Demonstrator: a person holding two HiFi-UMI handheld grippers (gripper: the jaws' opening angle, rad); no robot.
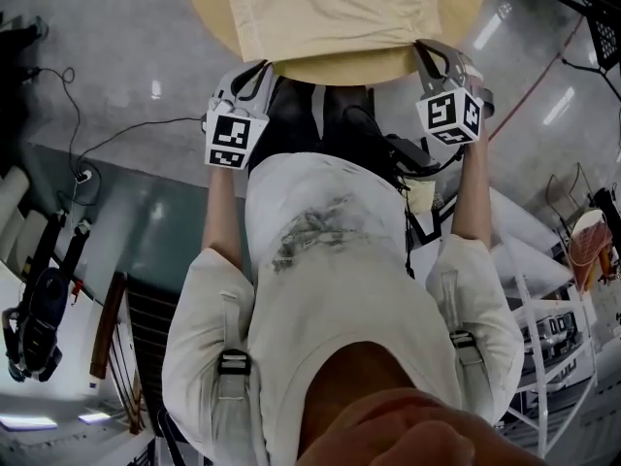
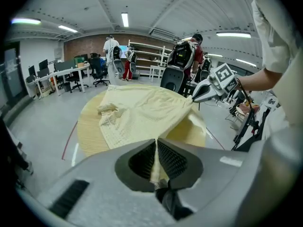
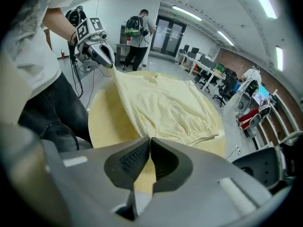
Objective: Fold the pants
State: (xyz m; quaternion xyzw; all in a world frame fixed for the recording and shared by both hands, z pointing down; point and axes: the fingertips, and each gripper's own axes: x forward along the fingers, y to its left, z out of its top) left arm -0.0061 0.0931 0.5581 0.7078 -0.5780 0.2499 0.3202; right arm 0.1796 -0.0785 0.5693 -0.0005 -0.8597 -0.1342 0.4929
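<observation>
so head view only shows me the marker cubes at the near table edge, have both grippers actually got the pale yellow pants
observer: The left gripper has. Its own view shows the jaws shut on a fold of the pale yellow waffle-textured pants.
operator: and the right one
observer: The right gripper is shut too. The left gripper view shows the pants' near edge running up into its tips.
operator: is the cloth off the table
observer: Only the held edge is lifted, with the round wooden table bare beneath it. The rest lies flat on top.
</observation>
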